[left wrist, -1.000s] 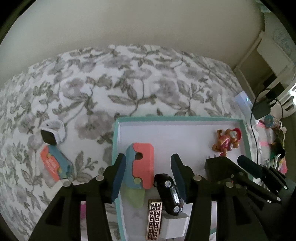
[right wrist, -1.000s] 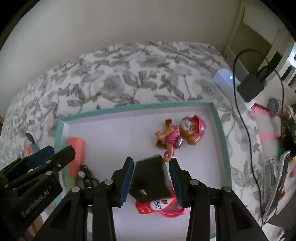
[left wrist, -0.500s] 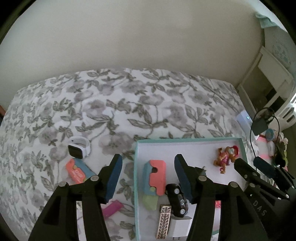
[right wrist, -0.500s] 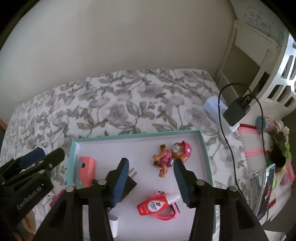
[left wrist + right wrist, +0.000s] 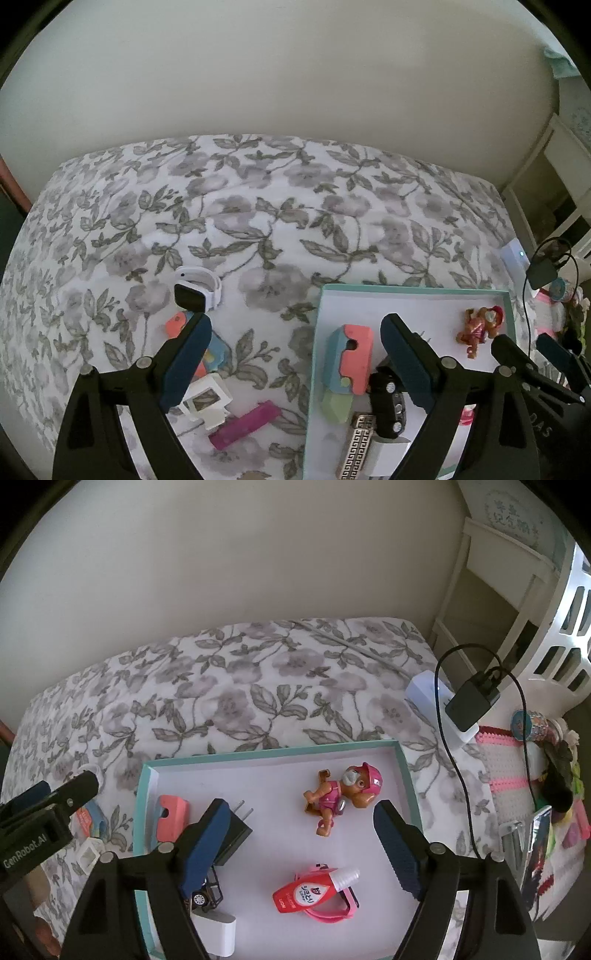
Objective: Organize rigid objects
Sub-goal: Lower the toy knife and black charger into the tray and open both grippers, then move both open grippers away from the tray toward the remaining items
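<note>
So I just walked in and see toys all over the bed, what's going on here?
A person with two handheld grippers is sorting small things into a teal-rimmed tray. The right gripper has just opened, leaving a black plug adapter in the tray; the left gripper has opened too, holding nothing. A white smartwatch still lies on the bedspread.

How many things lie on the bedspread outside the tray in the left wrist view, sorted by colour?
White: 2, the smartwatch and the square frame
Coral and blue: 1, the toy
Magenta: 1, the stick
Total: 4
</note>
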A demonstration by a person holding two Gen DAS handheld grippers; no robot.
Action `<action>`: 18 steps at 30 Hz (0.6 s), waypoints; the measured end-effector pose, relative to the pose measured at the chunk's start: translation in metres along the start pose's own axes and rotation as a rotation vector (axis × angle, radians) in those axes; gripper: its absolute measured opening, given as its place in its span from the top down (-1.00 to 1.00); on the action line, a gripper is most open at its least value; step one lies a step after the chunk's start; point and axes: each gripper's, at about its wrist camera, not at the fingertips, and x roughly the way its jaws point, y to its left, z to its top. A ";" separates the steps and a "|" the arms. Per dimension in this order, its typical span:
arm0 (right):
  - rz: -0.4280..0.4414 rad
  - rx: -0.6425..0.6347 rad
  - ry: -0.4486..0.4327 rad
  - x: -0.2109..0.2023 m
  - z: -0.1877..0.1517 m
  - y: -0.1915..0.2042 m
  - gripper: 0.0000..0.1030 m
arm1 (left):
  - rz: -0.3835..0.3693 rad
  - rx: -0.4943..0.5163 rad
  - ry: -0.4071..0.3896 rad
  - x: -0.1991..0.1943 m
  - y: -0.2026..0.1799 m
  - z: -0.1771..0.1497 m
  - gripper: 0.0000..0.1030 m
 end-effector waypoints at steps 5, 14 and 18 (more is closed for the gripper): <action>-0.008 0.000 -0.006 0.001 -0.001 -0.001 -1.00 | 0.025 -0.006 -0.029 -0.001 0.004 0.000 -0.83; 0.003 -0.012 -0.008 0.002 0.000 0.003 -1.00 | 0.038 -0.015 -0.051 -0.006 0.011 0.001 -0.83; 0.010 -0.019 -0.010 0.001 -0.001 0.007 -1.00 | 0.034 -0.031 -0.053 -0.010 0.021 0.001 -0.83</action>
